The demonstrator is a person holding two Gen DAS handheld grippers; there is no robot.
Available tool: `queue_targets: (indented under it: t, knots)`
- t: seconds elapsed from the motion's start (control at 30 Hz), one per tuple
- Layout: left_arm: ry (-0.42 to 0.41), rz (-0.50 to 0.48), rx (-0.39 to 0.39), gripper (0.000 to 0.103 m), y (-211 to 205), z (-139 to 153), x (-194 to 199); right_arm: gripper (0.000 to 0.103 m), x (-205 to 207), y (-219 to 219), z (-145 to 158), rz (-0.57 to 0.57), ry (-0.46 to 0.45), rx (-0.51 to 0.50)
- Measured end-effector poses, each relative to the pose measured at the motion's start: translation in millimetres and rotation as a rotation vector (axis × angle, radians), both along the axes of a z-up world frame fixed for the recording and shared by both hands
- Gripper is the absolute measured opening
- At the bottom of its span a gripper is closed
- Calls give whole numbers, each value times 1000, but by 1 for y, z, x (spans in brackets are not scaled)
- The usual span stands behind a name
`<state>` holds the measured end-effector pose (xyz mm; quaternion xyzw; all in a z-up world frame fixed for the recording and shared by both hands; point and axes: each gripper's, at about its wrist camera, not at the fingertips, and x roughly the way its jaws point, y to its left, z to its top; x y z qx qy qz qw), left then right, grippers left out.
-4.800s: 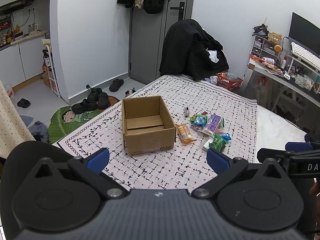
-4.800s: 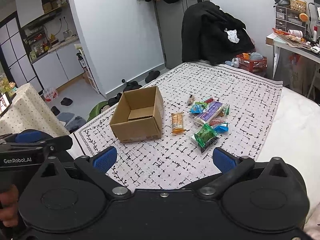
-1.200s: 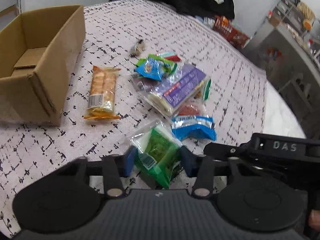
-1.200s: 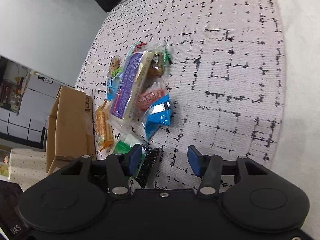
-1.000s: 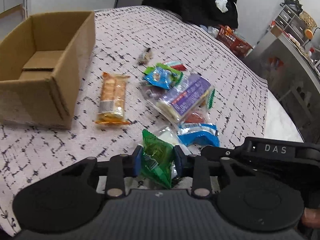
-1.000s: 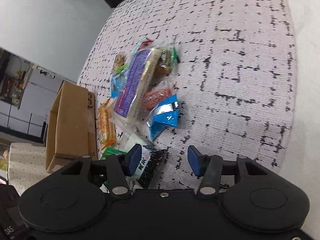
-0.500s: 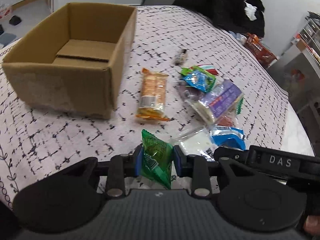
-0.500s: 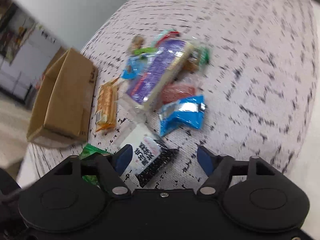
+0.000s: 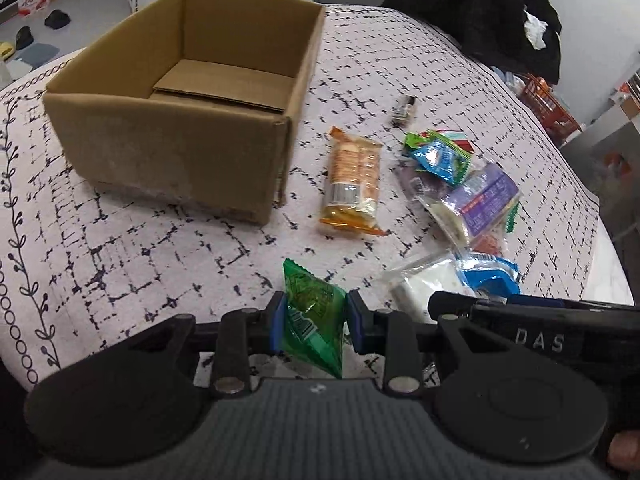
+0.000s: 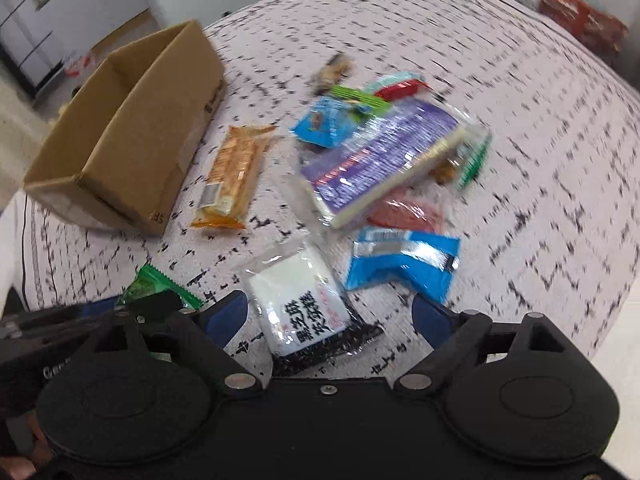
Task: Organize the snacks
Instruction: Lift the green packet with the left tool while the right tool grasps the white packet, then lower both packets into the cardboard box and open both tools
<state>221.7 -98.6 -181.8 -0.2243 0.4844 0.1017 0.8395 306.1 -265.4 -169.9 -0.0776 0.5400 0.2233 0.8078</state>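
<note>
Snacks lie scattered on a patterned cloth [image 9: 132,248] w/ black grid marks, just right of an open cardboard box [image 9: 188,120].

Left gripper [image 9: 316,324] has its fingers closed tight on a green snack packet [image 9: 314,320], pinched at both sides. Packet is off the cloth, long axis roughly upright, one corner up and one corner down, tilted a bit. It hangs in front of the box's near right corner, well short of the opening.

Right gripper [image 10: 328,312] has its fingers spread wide, holding nothing. Between them, on the cloth, sits a clear packet w/ white contents [image 10: 296,296] and a black lower part; bold black Chinese characters on its label, too blurred to read.

Other items:
- orange biscuit pack [image 9: 352,184], long axis running toward and away from the left camera, closest to the box
- blue wrapper [image 10: 400,264], just right of the white packet
- purple-labelled clear pack [image 10: 376,160], lying diagonally atop a small pile; text unreadable
- pinkish-red packet [image 10: 404,208] partly under it
- small blue-green packet [image 9: 440,156] at the far end of the pile
- tiny dark wrapped piece [image 9: 404,110] lying apart beyond it

Box interior shows only its bottom flaps. "DAS" is printed on the right gripper's body in the left view. Right view is motion-blurred.
</note>
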Motion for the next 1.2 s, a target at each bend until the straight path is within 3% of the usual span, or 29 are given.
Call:
queue_targets:
  t: [0.27, 0.37, 0.47, 0.53, 0.8, 1.2]
  knots:
    - [-1, 34, -23, 31, 19, -3, -6, 88, -3, 18, -15, 85, 10, -100]
    - [1, 38, -40, 31, 24, -5, -5, 69, -4, 21, -23, 89, 22, -145]
    - [-13, 35, -52, 31, 26, -2, -6, 63, -4, 23, -18, 92, 17, -144]
    - [-25, 24, -67, 31, 28, 1, -8, 49, -7, 25, -13, 97, 17, -131]
    - [-103, 0, -98, 31, 38, 25, -11, 47, -16, 29, 8, 35, 5, -119]
    - [-261, 12, -37, 31, 62, 75, -20, 47, -23, 45, 57, -48, -65, -70]
